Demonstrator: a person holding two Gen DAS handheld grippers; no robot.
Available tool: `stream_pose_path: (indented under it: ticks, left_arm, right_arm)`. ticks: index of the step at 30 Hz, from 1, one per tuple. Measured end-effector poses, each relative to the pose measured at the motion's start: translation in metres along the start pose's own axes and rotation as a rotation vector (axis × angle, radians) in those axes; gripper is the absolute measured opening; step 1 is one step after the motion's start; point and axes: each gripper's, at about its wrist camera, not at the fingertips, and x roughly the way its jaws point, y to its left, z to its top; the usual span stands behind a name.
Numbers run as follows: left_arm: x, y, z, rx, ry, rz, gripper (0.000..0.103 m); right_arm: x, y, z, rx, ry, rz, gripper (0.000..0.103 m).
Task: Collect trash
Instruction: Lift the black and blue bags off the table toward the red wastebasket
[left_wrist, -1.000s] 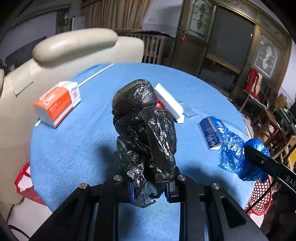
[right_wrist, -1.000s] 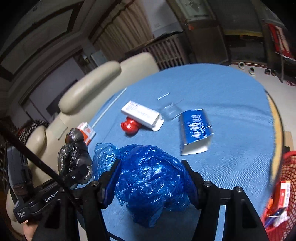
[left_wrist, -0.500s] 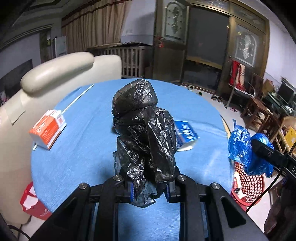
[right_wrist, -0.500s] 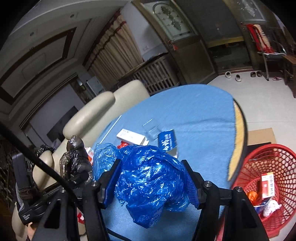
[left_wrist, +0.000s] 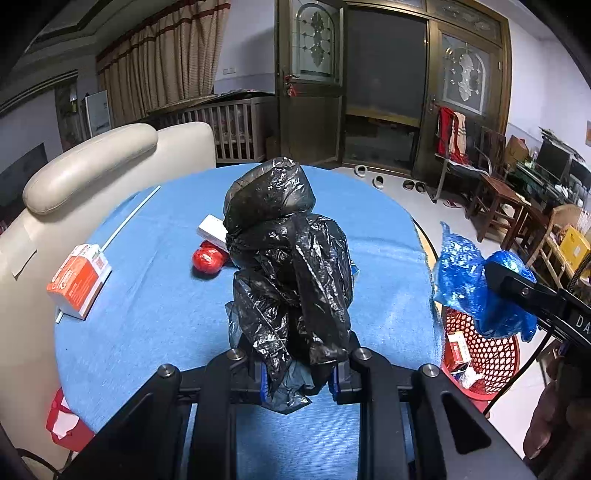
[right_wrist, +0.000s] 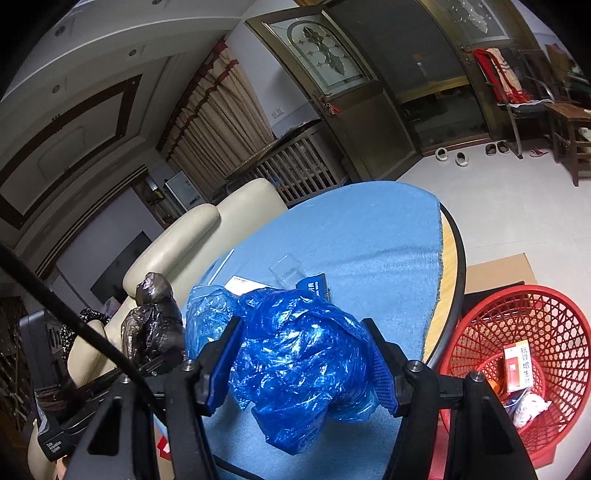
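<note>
My left gripper (left_wrist: 297, 373) is shut on a crumpled black plastic bag (left_wrist: 288, 266), held up over the blue-clothed round table (left_wrist: 155, 302). My right gripper (right_wrist: 306, 365) is shut on a crumpled blue plastic bag (right_wrist: 299, 365); that bag (left_wrist: 469, 288) also shows at the right of the left wrist view, above the basket. The black bag (right_wrist: 153, 325) appears at the left of the right wrist view. A red mesh basket (right_wrist: 546, 332) stands on the floor beside the table's right edge, with a red-and-white box (right_wrist: 517, 365) and crumpled paper inside.
On the table lie an orange-and-white box (left_wrist: 77, 280), a red wrapper (left_wrist: 208, 260), a white box (left_wrist: 212, 230), a blue carton (right_wrist: 314, 284), a clear plastic piece (right_wrist: 286, 266) and a white stick (left_wrist: 131, 218). A cream sofa (left_wrist: 88, 166) borders the table's left. Cardboard (right_wrist: 498, 269) lies by the basket.
Both grippers have swung to the right and risen a little with their bags still held. The red basket has come into view, and the table items have slid to the left.
</note>
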Motion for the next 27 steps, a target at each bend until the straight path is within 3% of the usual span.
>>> stream_pose_path:
  ticks: [13, 27]
  left_arm:
    - [0.013, -0.009, 0.008, 0.059, 0.016, -0.036, 0.025]
    - [0.022, -0.056, 0.012, 0.151, 0.029, -0.118, 0.025]
  right_arm:
    - [-0.007, -0.004, 0.002, 0.031, -0.010, -0.019, 0.066]
    - [-0.048, -0.036, 0.000, 0.106, -0.073, -0.095, 0.066]
